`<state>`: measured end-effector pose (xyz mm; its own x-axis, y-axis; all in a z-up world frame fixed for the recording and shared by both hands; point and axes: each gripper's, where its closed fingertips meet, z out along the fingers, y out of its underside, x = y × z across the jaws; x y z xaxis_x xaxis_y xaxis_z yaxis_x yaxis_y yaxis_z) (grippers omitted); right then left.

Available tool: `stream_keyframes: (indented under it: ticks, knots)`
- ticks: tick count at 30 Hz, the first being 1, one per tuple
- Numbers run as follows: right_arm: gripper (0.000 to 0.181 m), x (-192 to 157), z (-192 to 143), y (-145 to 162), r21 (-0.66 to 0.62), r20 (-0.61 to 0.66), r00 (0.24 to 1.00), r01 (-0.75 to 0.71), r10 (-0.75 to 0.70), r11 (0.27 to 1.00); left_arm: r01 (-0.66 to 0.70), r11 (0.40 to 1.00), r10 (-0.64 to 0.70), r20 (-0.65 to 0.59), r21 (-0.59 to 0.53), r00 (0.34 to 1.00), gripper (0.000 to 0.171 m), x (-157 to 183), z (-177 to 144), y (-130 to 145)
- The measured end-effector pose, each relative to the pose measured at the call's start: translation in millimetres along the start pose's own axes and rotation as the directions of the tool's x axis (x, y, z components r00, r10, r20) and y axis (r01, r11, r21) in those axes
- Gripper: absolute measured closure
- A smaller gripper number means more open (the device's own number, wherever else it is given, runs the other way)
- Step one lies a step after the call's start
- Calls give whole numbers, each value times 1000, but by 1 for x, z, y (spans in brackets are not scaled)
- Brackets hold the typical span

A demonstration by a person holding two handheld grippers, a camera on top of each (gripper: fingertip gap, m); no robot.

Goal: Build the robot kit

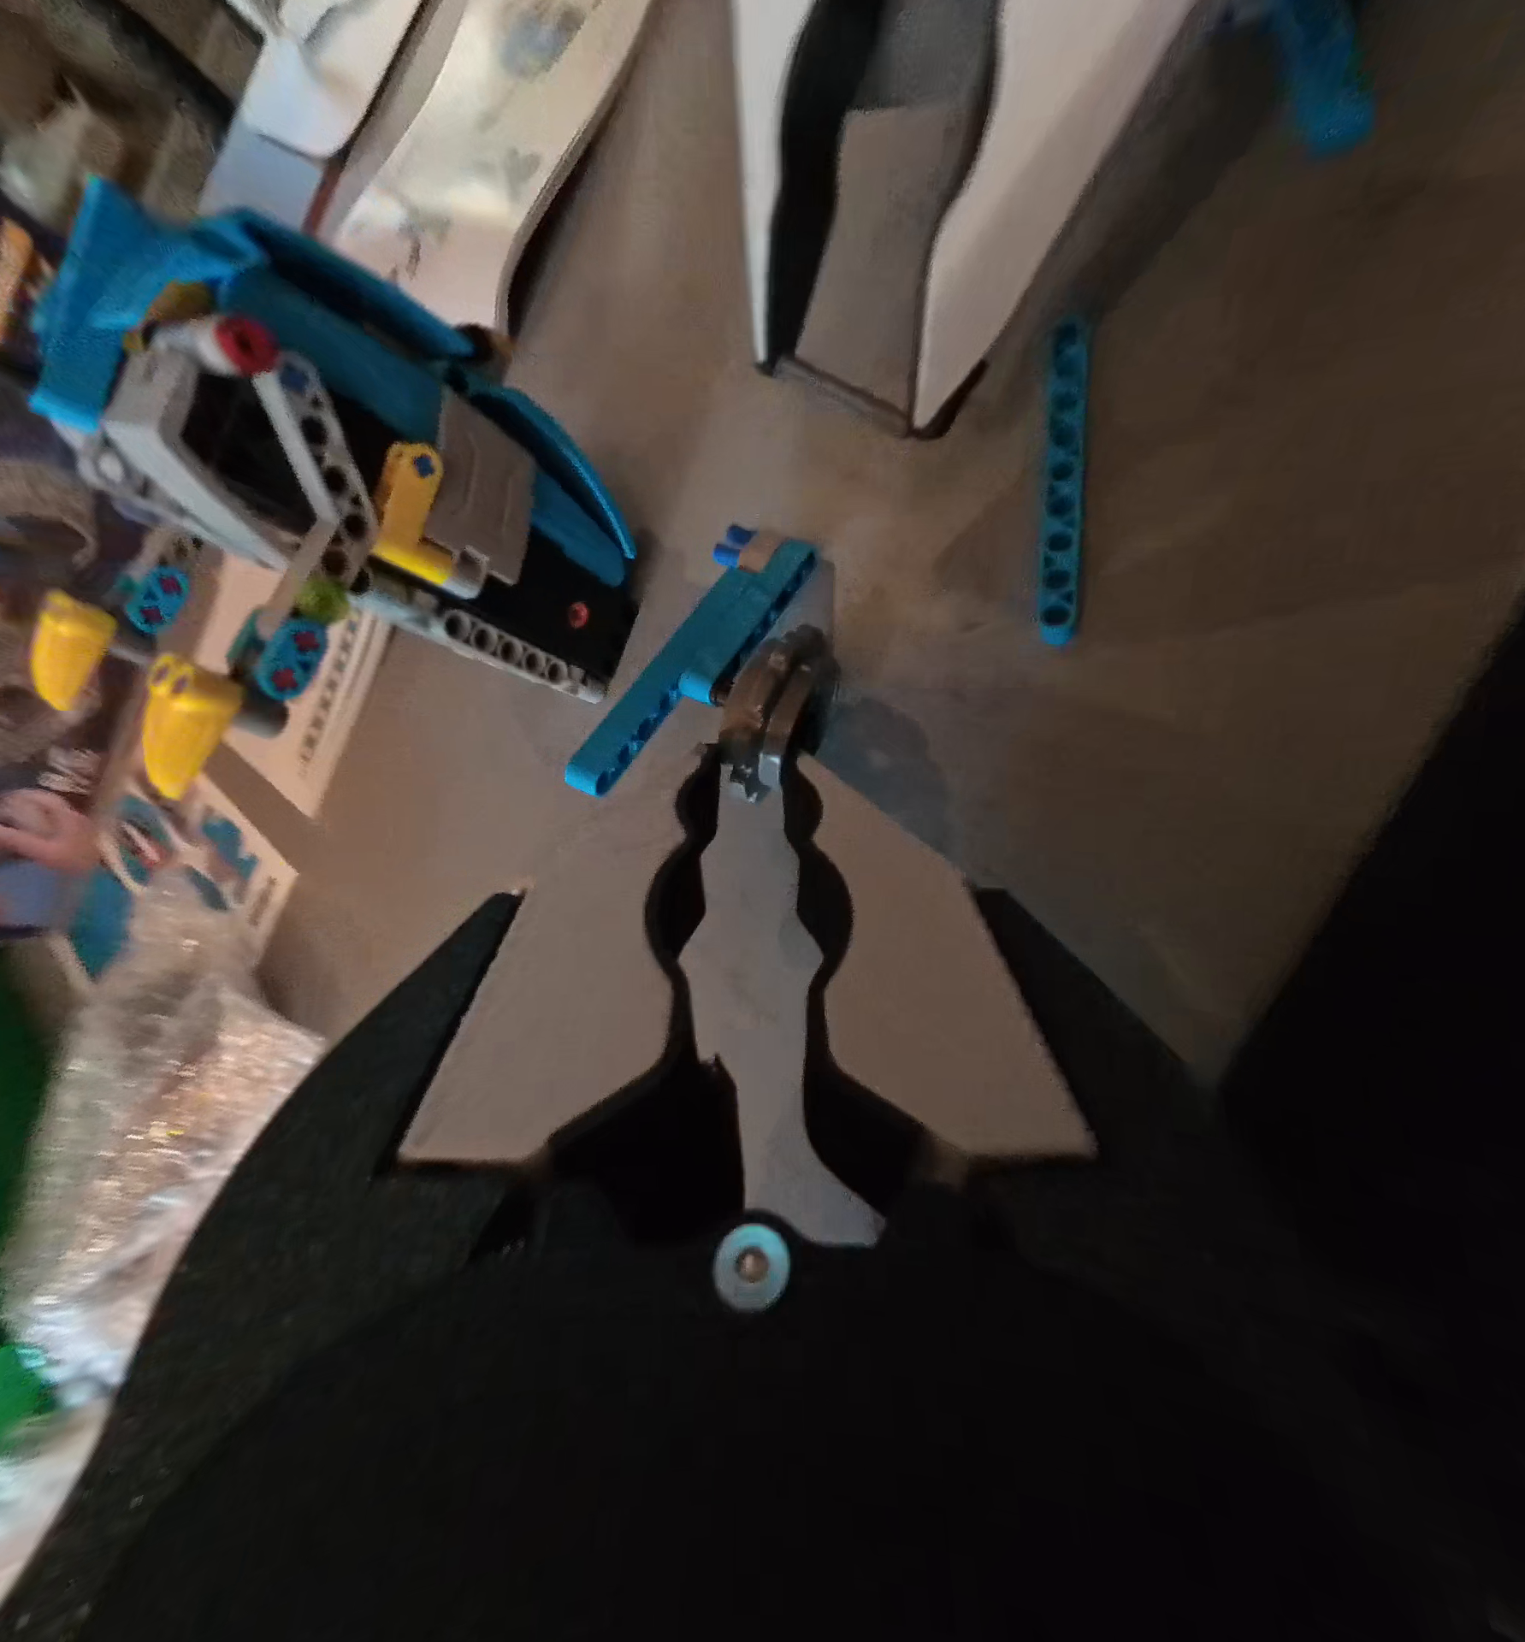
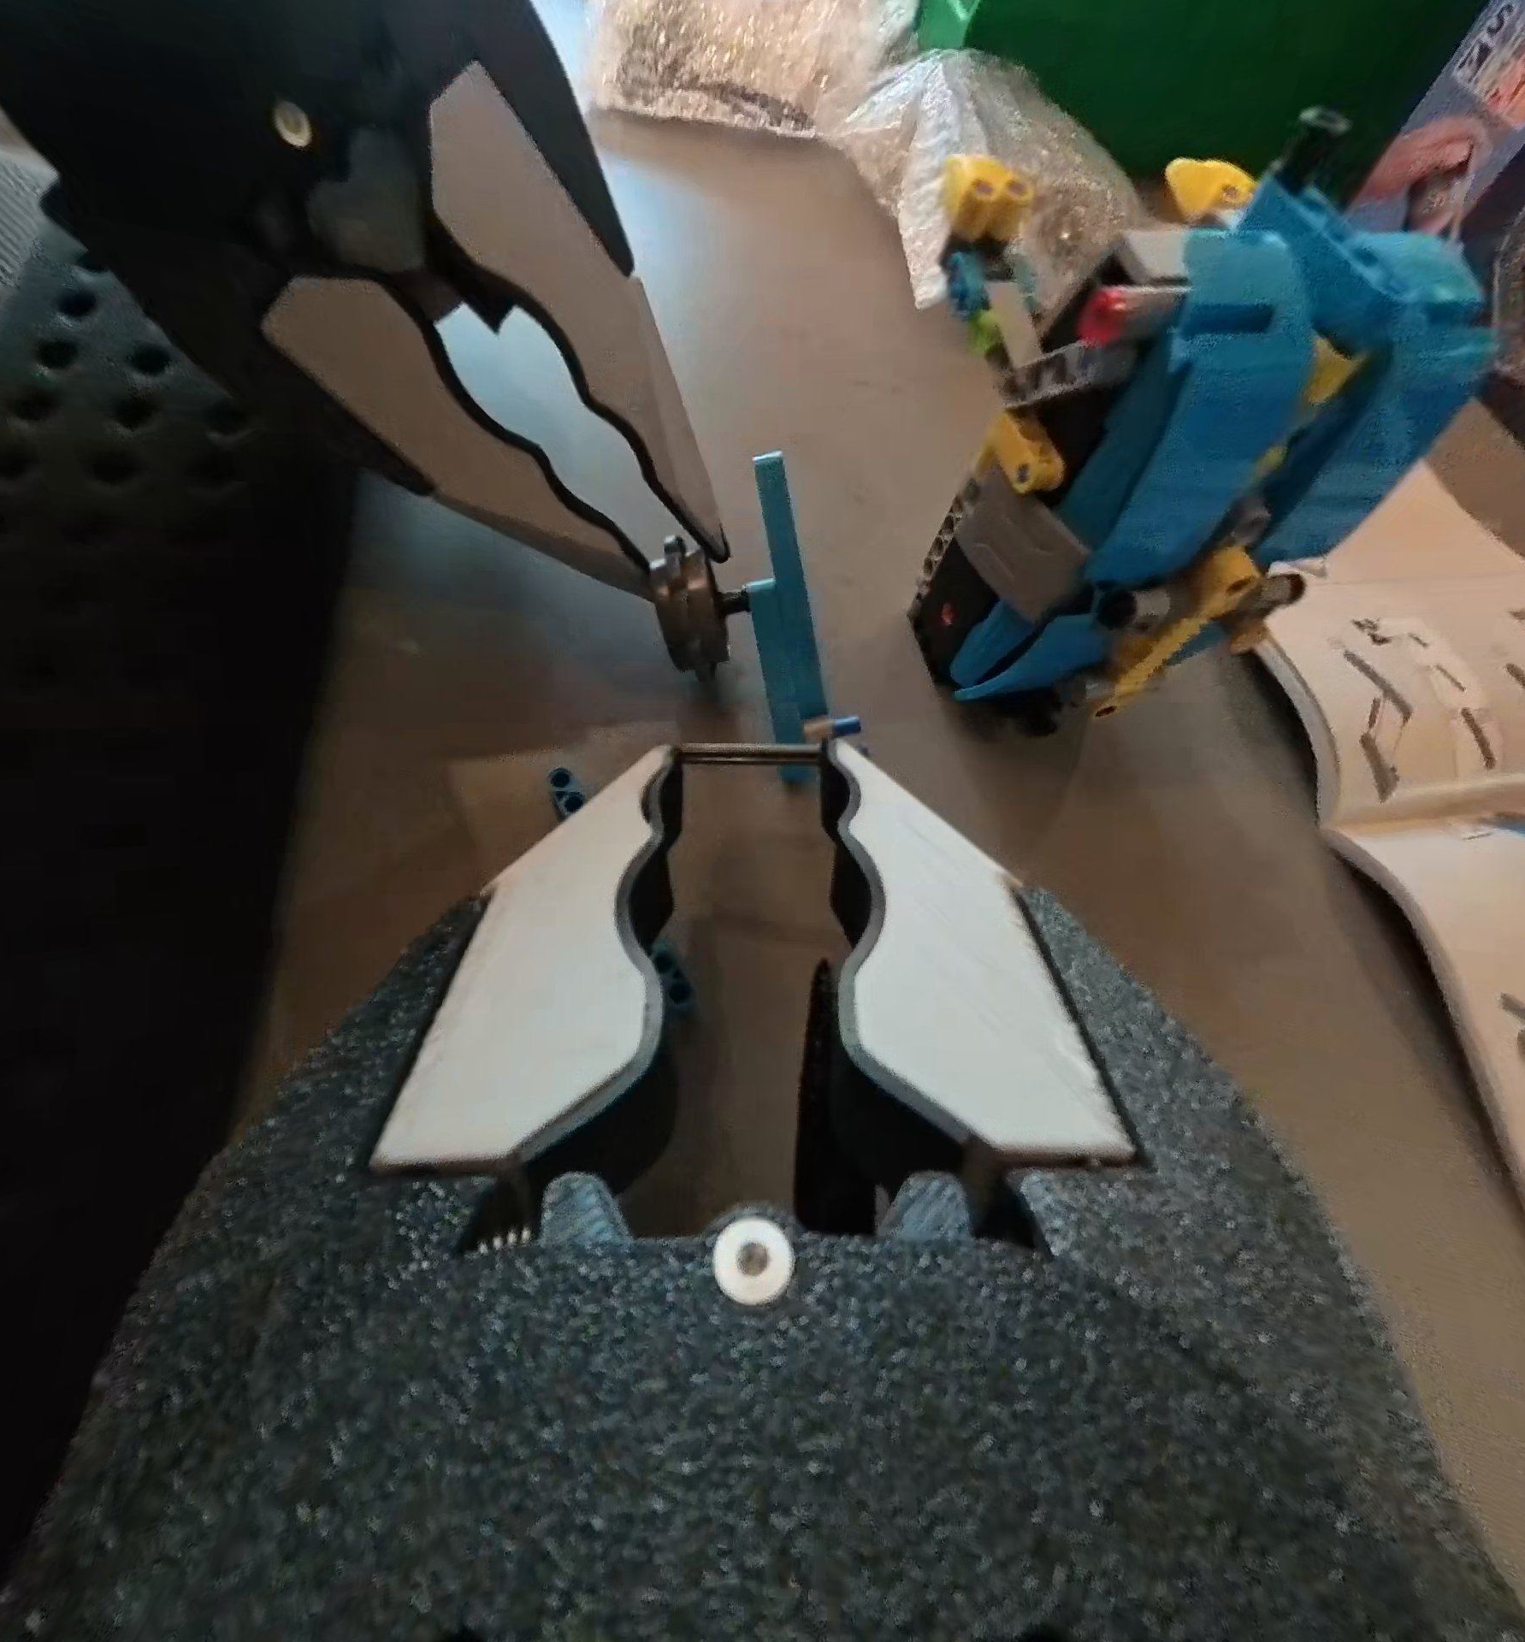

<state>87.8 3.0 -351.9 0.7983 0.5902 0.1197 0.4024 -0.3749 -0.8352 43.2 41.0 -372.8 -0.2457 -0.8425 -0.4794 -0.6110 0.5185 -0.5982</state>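
Observation:
My left gripper (image 1: 754, 764) is shut on a grey gear (image 1: 776, 693). A short axle joins the gear to a blue beam with holes (image 1: 696, 666), and the whole piece is held just above the brown table. In the right wrist view the left gripper (image 2: 683, 560) comes in from the upper left with the gear (image 2: 683, 613), and the beam (image 2: 790, 622) stands upright. My right gripper (image 2: 751, 755) holds a thin black axle (image 2: 750, 753) end to end between its fingertips, close in front of the beam's lower end. In the left wrist view the right gripper (image 1: 838, 400) is at the top.
A blue, grey and yellow brick model (image 2: 1185, 426) lies to the right; it also shows in the left wrist view (image 1: 341, 471). An open instruction booklet (image 2: 1452, 800) lies right of it. A loose blue beam (image 1: 1065, 480) and small blue connectors (image 2: 567, 786) lie on the table. Bubble-wrap bags (image 2: 963, 133) and a green box (image 2: 1185, 71) are behind. The left gripper's tips are roughly 7 cm from the right gripper's.

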Motion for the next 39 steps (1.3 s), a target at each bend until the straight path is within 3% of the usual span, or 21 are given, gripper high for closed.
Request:
stream_keyframes:
  ticks: [5, 8, 12, 16, 19, 22, 25, 27, 32, 35, 39]
  knots:
    - [150, 5, -11, 2, 35, 38, 996, -81, 79, 996, 326, 945, -325, -129, -13, 937, 158, -5, -3, -4]
    - [150, 6, -18, 12, 5, 84, 990, -116, 115, 993, 423, 905, -425, -174, -49, 888, 147, -4, -3, 3]
    - [150, 9, -27, 46, -128, 161, 951, -243, 262, 961, 434, 901, -432, -176, -31, 885, 141, -1, -13, -1]
    - [150, 14, -33, 61, -196, 195, 942, -234, 272, 952, 379, 925, -363, -292, 1, 885, 142, 29, -21, -25]
    - [150, 22, -40, 56, -159, 189, 941, -253, 281, 954, 309, 949, -309, -352, -55, 884, 146, 56, -7, -32]
    - [150, 17, -42, 39, -59, 152, 971, -180, 187, 982, 321, 937, -351, -360, -142, 864, 151, 63, 6, -28]
    - [150, 6, -36, 28, -15, 84, 994, -62, 63, 998, 341, 927, -375, -389, -157, 841, 151, 65, 6, -29]
    - [150, 0, -32, 17, 10, 41, 999, 29, -29, 1000, 331, 932, -362, -395, -146, 844, 160, 65, 7, -30]
    - [150, -1, -30, 6, 2, -85, 981, 175, -174, 985, 354, 923, -385, -431, -152, 817, 164, 66, 12, -36]
    - [150, 0, -35, 6, -11, -157, 961, 229, -228, 973, 421, 891, -448, -467, -168, 762, 165, 67, 9, -43]
    - [150, -9, -36, 13, -32, -162, 959, 232, -234, 972, 534, 819, -553, -532, -209, 641, 165, 66, 1, -52]
